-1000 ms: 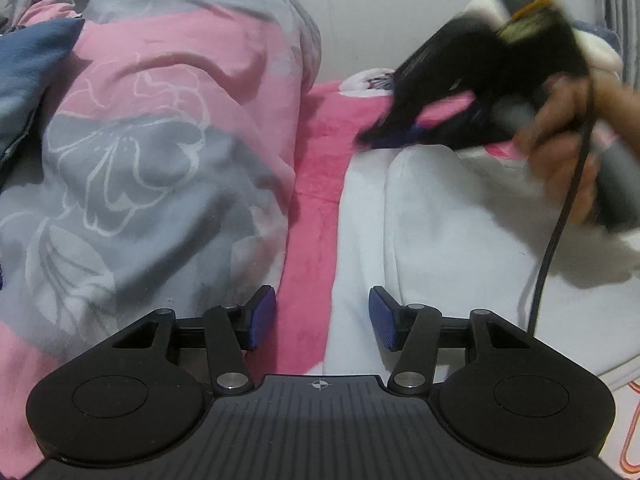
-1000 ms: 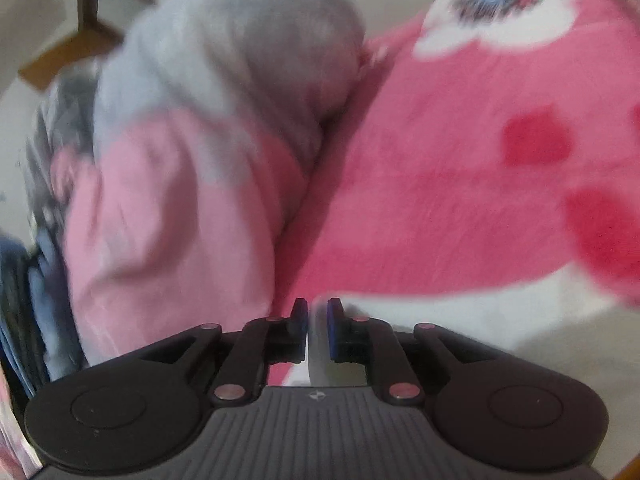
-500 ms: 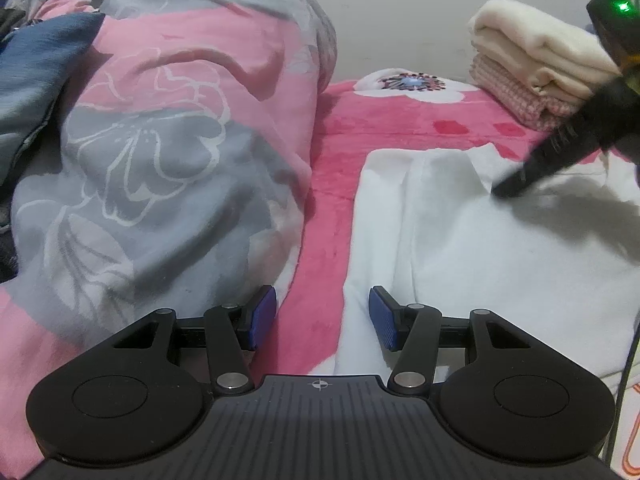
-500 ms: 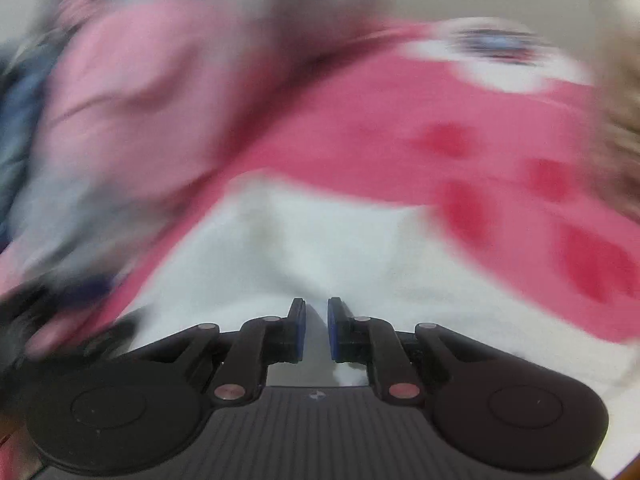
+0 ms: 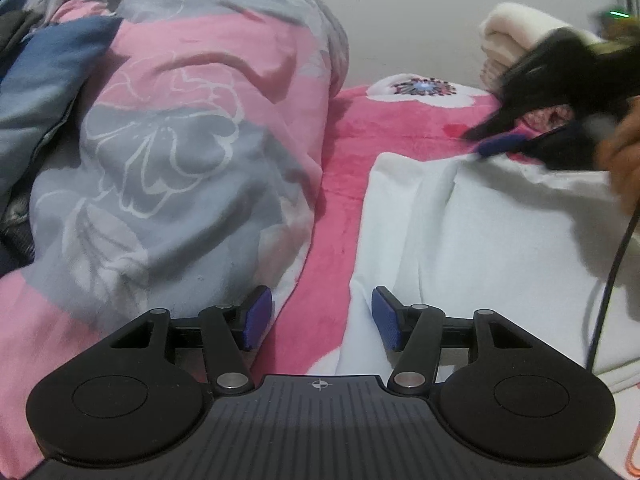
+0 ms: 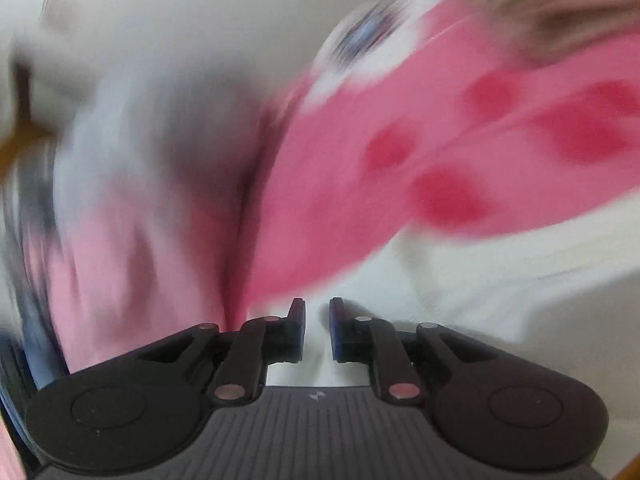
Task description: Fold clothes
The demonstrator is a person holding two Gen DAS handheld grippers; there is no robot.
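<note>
While the left claw (image 5: 322, 316) hangs low at the bottom centre of its own view, its blue pads stand spread and are opening a little, with nothing between them. Under the gap lies pink blanket (image 5: 340, 184); the right-hand pad sits just over the near left edge of the white garment (image 5: 480, 248).

That garment is the thing to fold. It lies flat in the right half of the frame, its long axis running away from the claw toward the upper right, with soft creases along its left border. I judge the coming move turns on this: the near edge is right beside the left claw, the far edge belongs to the other one.

At that far edge, in the upper right, the right claw (image 5: 496, 146) is blurred, carried by a hand (image 5: 624, 160) with a dark cable (image 5: 612, 272) trailing down. In its own view its pads are almost pressed together, a thin gap showing white cloth behind; whether it pinches any cloth I cannot tell.

Further out, a puffy pink-and-grey flowered quilt (image 5: 180, 140) fills the left half, and a stack of folded cream towels (image 5: 508, 36) sits against the wall at upper right.
</note>
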